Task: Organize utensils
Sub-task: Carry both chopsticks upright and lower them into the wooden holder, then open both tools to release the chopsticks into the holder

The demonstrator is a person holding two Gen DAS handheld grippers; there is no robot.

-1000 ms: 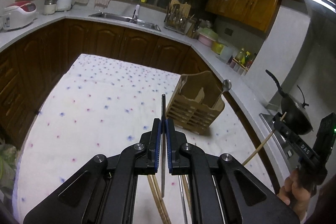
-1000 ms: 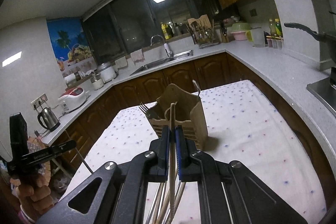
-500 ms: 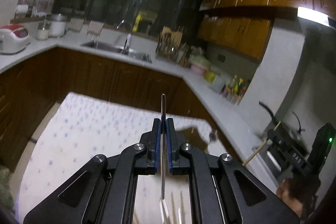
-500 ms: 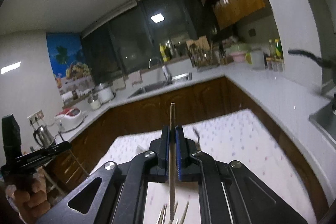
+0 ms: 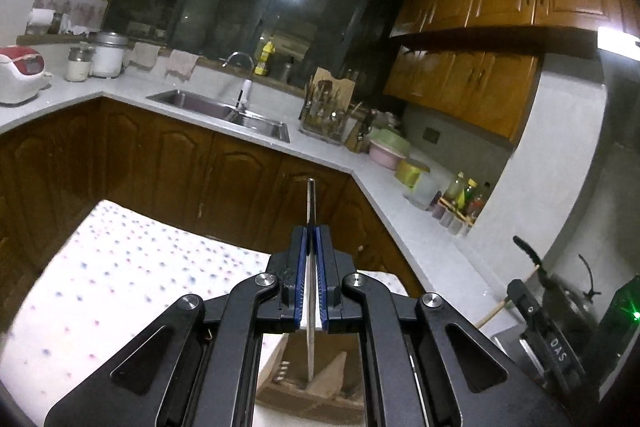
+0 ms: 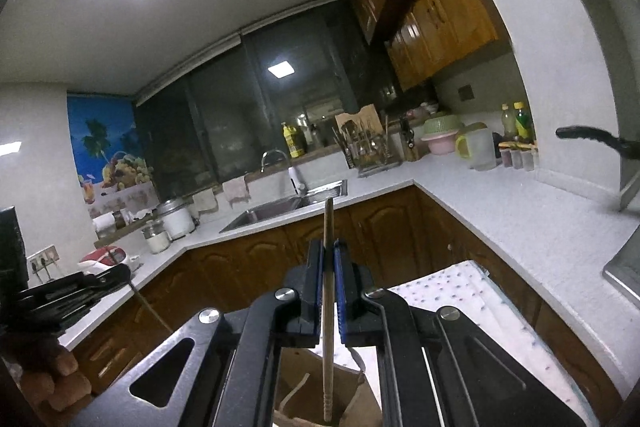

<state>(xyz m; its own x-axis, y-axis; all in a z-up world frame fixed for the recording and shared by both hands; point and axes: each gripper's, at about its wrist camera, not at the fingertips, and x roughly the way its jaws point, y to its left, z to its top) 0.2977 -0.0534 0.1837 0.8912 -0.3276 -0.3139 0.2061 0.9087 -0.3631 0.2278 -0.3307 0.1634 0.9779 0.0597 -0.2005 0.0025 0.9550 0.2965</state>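
My left gripper [image 5: 311,231] is shut on a thin metal utensil [image 5: 310,203]. Its handle sticks out past the fingertips and its lower end hangs over the wooden utensil holder [image 5: 320,383] seen below between the fingers. My right gripper [image 6: 328,247] is shut on a wooden chopstick [image 6: 327,227]. The chopstick's lower end hangs in the opening of the same wooden holder [image 6: 352,407], where another utensil's handle shows. The right gripper also shows at the lower right of the left wrist view [image 5: 560,343], and the left gripper at the left of the right wrist view [image 6: 68,295].
The holder stands on a table with a white dotted cloth [image 5: 112,275]. Behind it run brown cabinets, a grey worktop with a sink [image 5: 224,109], a dish rack [image 5: 328,115] and jars. A black pan handle [image 6: 592,139] juts in at the right.
Both grippers have tilted upward and moved over the holder, each still gripping its utensil. The holder has gone from ahead of the fingers to underneath them.
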